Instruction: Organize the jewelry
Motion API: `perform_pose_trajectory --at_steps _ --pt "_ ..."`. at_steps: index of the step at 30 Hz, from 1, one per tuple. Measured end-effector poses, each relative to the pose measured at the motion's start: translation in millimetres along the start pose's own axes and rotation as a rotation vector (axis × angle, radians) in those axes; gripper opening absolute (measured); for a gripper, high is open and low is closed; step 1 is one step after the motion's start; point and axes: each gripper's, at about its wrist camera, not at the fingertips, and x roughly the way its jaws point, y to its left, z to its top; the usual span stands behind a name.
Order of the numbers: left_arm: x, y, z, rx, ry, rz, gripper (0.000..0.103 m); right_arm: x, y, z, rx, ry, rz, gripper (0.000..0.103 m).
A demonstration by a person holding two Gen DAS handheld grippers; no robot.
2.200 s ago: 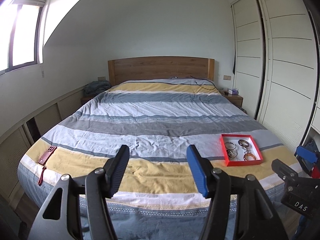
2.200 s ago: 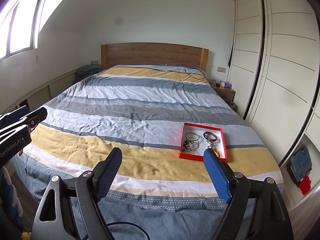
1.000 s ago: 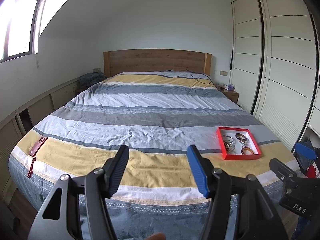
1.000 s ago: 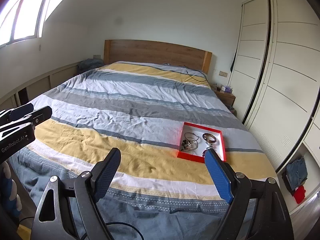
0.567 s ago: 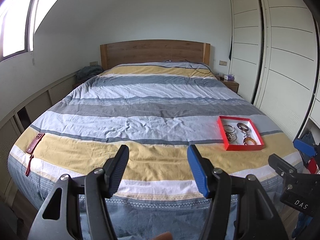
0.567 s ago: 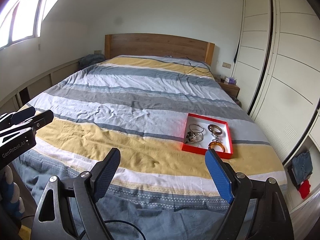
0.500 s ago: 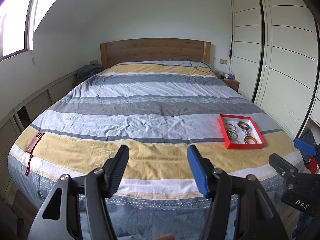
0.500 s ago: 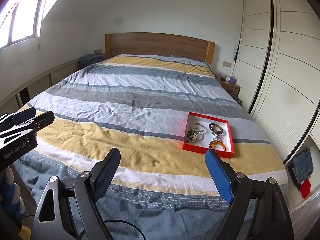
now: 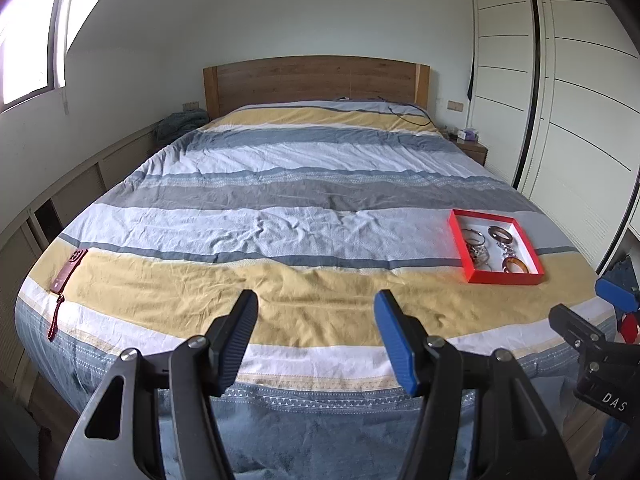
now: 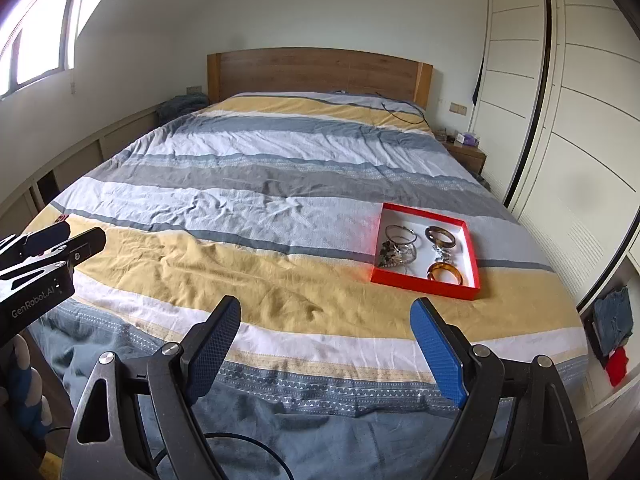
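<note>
Both claws wide and empty at the bed's foot

Left claw (image 9: 316,312) and right claw (image 10: 326,320) hover, grasping nothing; at two o'clock the red jewelry tray (image 10: 424,282) sits on the striped duvet (image 10: 240,272), bangles and chains corralled inside, within reach.

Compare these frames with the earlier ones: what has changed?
Both views now tilt further down toward the bed, and the red tray looks nearer. Nothing was gripped or released. The left gripper and right gripper stay open and empty; tray and jewelry are unmoved.
</note>
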Motion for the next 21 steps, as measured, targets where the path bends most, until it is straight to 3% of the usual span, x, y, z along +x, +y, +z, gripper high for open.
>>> perform_pose_trajectory --at_steps 21 --pt "14 1 -6 0.004 0.032 -0.003 0.059 16 2 -3 -0.002 0.043 0.008 0.086"
